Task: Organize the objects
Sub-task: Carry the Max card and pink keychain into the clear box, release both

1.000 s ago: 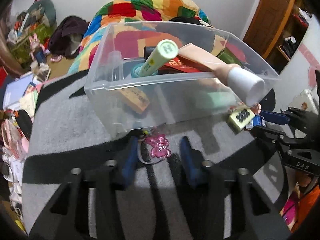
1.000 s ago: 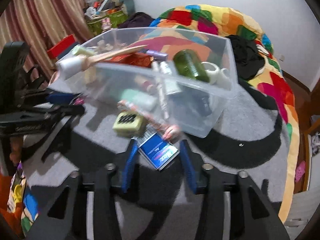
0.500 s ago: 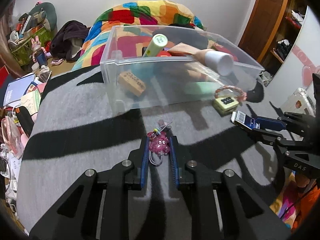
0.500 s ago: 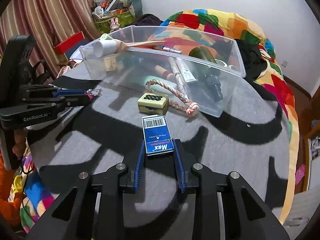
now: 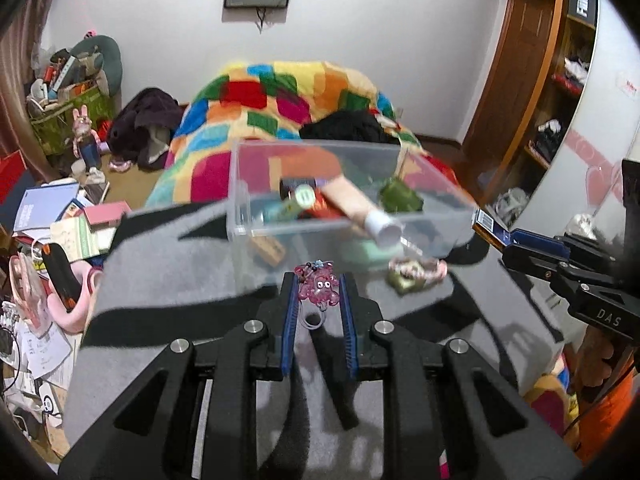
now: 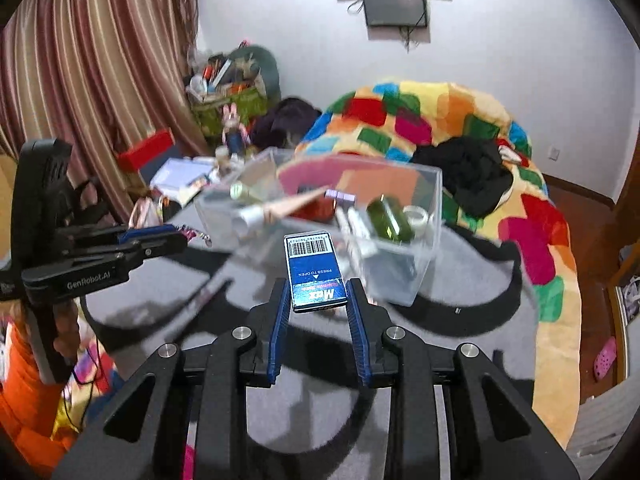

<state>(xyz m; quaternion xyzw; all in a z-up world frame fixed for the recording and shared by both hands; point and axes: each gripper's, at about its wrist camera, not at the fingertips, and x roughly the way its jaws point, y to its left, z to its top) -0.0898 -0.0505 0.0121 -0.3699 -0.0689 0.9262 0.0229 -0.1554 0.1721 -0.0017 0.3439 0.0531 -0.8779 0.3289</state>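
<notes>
We grip a pink charm (image 5: 319, 289) in our left tongs (image 5: 318, 294) and a blue box (image 6: 315, 271) in our right tongs (image 6: 318, 300), both raised near the clear bin (image 5: 344, 216), likely for dropping in.

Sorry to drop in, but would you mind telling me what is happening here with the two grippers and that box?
A person is tidying small items into a clear plastic storage bin on a grey and black blanket. The left gripper is shut on a pink translucent octopus-shaped keychain, and the right gripper is shut on a small blue box with a barcode. Both are held up in front of the bin, which holds tubes and a green bottle. A small olive-green block lies outside it.
</notes>
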